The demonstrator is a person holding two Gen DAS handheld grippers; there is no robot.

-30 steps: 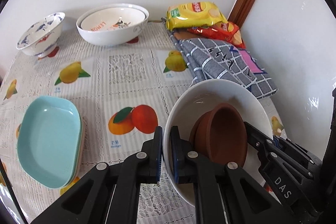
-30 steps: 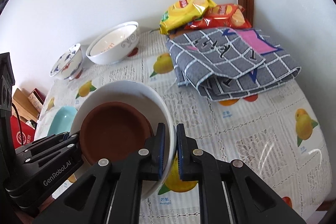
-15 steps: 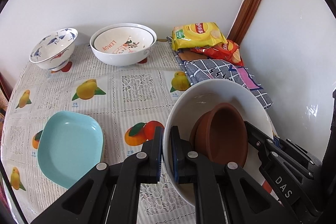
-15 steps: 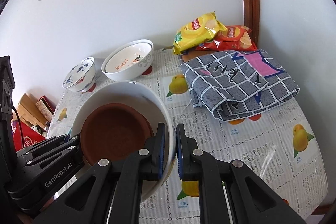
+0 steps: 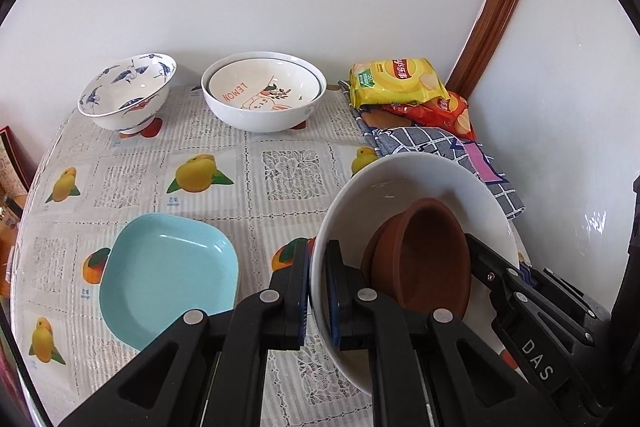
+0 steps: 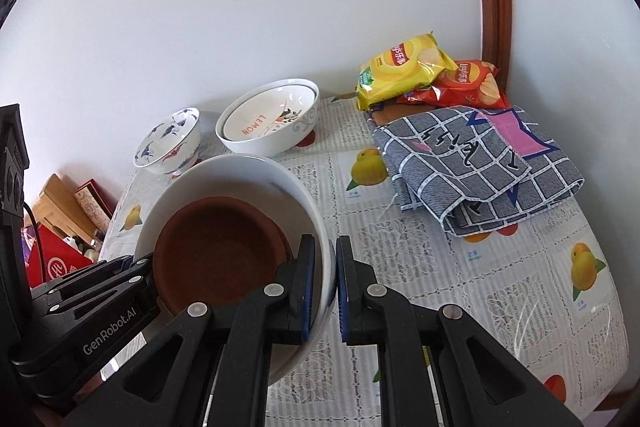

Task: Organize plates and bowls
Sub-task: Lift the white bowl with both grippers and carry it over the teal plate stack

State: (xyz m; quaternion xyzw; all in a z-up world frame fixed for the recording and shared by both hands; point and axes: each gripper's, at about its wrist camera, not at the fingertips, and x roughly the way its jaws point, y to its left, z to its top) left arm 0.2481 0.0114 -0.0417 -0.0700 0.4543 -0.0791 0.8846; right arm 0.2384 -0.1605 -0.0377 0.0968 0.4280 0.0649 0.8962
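A large white bowl (image 5: pixel 416 183) (image 6: pixel 248 171) hangs above the table with brown clay bowls (image 5: pixel 432 255) (image 6: pixel 216 247) nested inside it. My left gripper (image 5: pixel 318 291) is shut on the white bowl's left rim. On the opposite rim my right gripper (image 6: pixel 325 285) is shut too. Each gripper also shows in the other's view, gripping the far rim. At the back stand a white lemon-print bowl stack (image 5: pixel 262 91) (image 6: pixel 272 123) and a blue-and-white footed bowl (image 5: pixel 128 91) (image 6: pixel 170 143). Stacked light-blue square plates (image 5: pixel 168 275) lie at front left.
A fruit-print tablecloth (image 5: pixel 288 167) (image 6: pixel 400 239) covers the table. A folded grey checked cloth (image 6: pixel 476 167) (image 5: pixel 436 143) and yellow and red chip bags (image 6: pixel 408 71) (image 5: pixel 396 79) sit at the back right by the wall. Boxes (image 6: pixel 68 223) stand beyond the table's left edge.
Both grippers have risen with the white bowl and drawn back from the wall. More of the table shows, and the back bowls and the blue plates sit lower in view.
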